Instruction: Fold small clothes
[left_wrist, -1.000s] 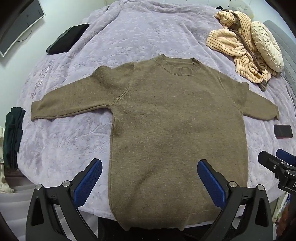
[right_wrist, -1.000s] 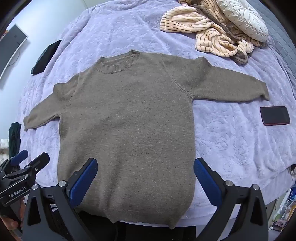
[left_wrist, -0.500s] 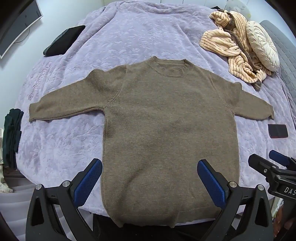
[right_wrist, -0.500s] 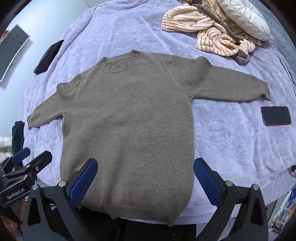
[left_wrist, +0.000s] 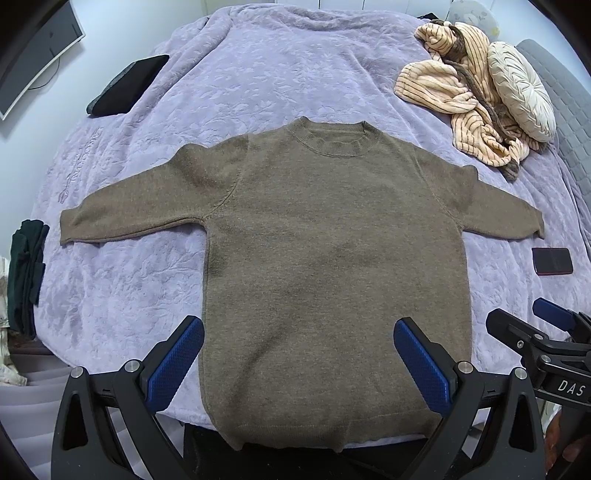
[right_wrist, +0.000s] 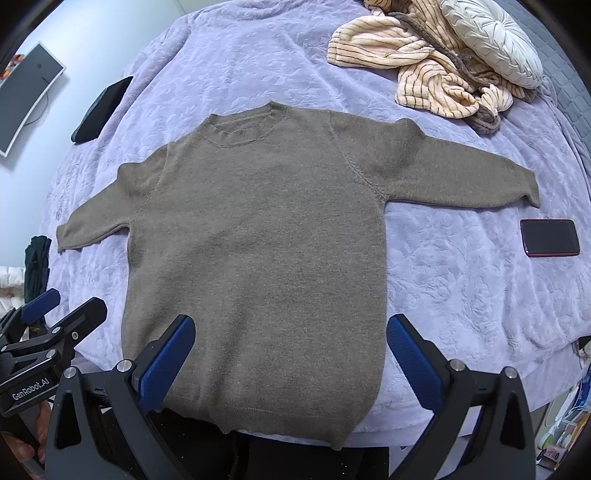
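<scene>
A small brown knit sweater (left_wrist: 332, 258) lies flat and face up on the lilac bedspread (left_wrist: 258, 85), sleeves spread out to both sides, collar away from me, hem at the bed's near edge. It also shows in the right wrist view (right_wrist: 258, 240). My left gripper (left_wrist: 297, 356) is open and empty, held above the hem. My right gripper (right_wrist: 290, 350) is open and empty, also above the hem. Each gripper shows at the edge of the other's view.
A striped peach garment (left_wrist: 454, 96) and a round cream cushion (left_wrist: 521, 90) lie at the far right. A dark phone (right_wrist: 550, 237) lies right of the sweater. A black flat object (left_wrist: 127, 85) lies at the far left. Dark green cloth (left_wrist: 26, 266) hangs off the left edge.
Both grippers have drawn back slightly and shifted, so the sweater sits a bit farther and more centred in view. The sweater itself has not moved. Jaws stay open.
</scene>
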